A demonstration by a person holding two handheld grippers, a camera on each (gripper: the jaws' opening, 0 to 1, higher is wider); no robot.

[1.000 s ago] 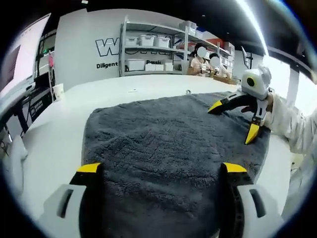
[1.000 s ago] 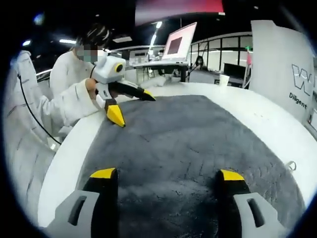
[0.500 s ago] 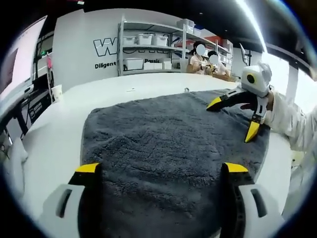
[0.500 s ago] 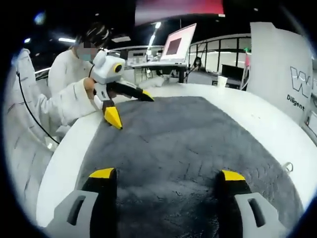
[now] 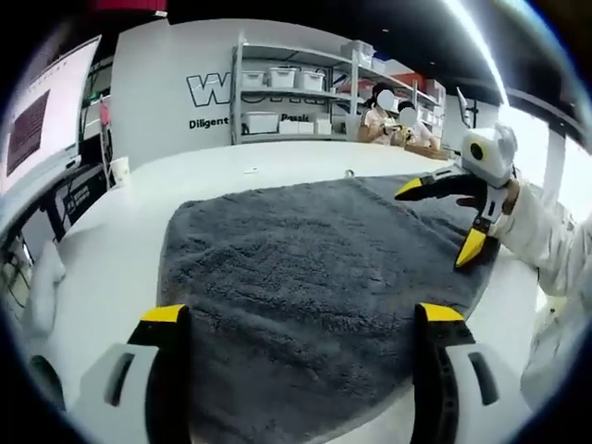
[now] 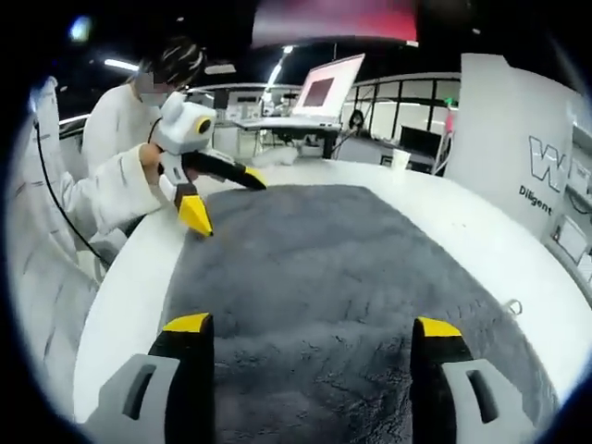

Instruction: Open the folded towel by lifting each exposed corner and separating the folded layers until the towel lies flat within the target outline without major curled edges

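A dark grey towel (image 5: pixel 305 268) lies spread open and mostly flat on the white round table (image 5: pixel 111 240). My left gripper (image 5: pixel 301 314) hangs open just above the towel's near edge, nothing between its yellow-tipped jaws. In the right gripper view the same towel (image 6: pixel 314 277) stretches away, and my right gripper (image 6: pixel 310 326) is open over its near end. The right gripper (image 5: pixel 439 222) also appears in the left gripper view, open above the towel's right edge. The left gripper (image 6: pixel 222 199) appears in the right gripper view, open over the far left corner.
A person in white sleeves (image 6: pixel 102 185) holds the grippers. A paper cup (image 5: pixel 118 170) stands at the table's far left. A small metal ring (image 6: pixel 511 305) lies on the table beside the towel. Shelves with bins (image 5: pixel 287 92) and a monitor (image 6: pixel 328 88) stand behind.
Both cameras have pulled back and risen slightly, so more white table shows at the towel's near edge. The towel itself has not moved. Both grippers stay open.
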